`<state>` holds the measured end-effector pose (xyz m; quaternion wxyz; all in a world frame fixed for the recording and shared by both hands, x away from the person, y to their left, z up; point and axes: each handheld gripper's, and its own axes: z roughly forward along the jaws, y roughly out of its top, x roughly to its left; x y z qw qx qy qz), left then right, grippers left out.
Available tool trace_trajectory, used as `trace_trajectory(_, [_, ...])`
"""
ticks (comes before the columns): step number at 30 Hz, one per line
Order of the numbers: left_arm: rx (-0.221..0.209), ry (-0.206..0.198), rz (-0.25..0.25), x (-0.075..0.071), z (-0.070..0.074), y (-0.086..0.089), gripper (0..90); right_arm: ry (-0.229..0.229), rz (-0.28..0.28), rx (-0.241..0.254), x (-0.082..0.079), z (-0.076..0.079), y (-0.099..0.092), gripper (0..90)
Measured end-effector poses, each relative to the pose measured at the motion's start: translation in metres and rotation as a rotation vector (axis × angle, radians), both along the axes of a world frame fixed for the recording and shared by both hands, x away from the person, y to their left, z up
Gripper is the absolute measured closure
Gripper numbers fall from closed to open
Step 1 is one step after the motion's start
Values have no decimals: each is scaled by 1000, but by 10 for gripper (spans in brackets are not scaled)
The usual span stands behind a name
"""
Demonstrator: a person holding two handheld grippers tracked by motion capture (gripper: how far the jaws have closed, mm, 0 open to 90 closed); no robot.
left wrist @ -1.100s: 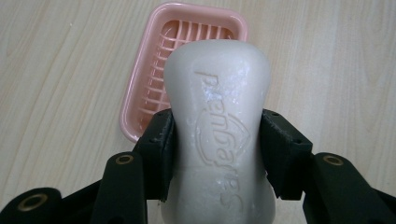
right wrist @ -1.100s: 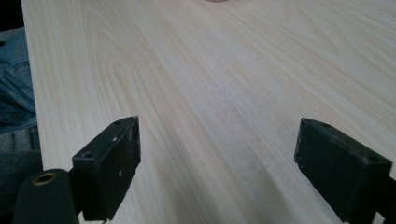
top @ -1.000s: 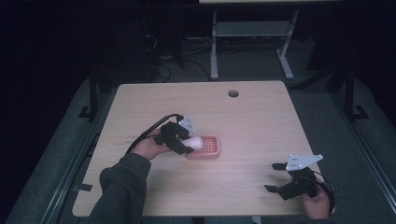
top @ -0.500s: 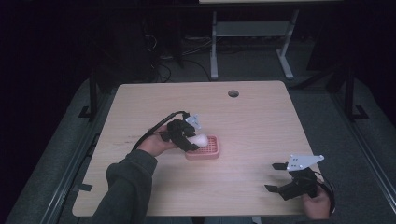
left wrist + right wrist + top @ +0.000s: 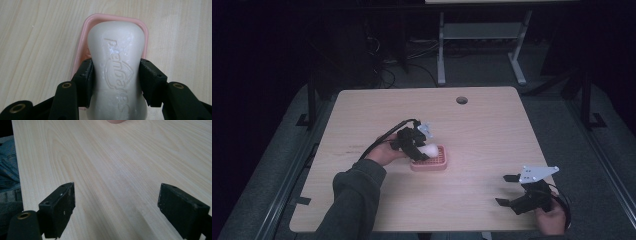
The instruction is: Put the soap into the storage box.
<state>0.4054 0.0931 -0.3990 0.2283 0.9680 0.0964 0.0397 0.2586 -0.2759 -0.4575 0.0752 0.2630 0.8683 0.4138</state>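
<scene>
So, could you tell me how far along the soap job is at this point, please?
Done: the soap bar is picked up, clamped between the left gripper pads. In hand: it hangs over the pink soap dish, not visibly resting in it. Left: probably lowering it into the dish and letting go. The right gripper waits open near the table edge.

Light wooden table [image 5: 472, 125], round hole [image 5: 461, 100] near far edge, pink soap dish [image 5: 438, 163] resting mid-table
</scene>
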Motion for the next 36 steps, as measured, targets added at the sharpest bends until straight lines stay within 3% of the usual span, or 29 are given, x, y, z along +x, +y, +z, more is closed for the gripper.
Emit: trace_trajectory(36, [56, 12, -8, 9, -26, -17, 492, 5, 3, 0, 1, -1, 1, 142])
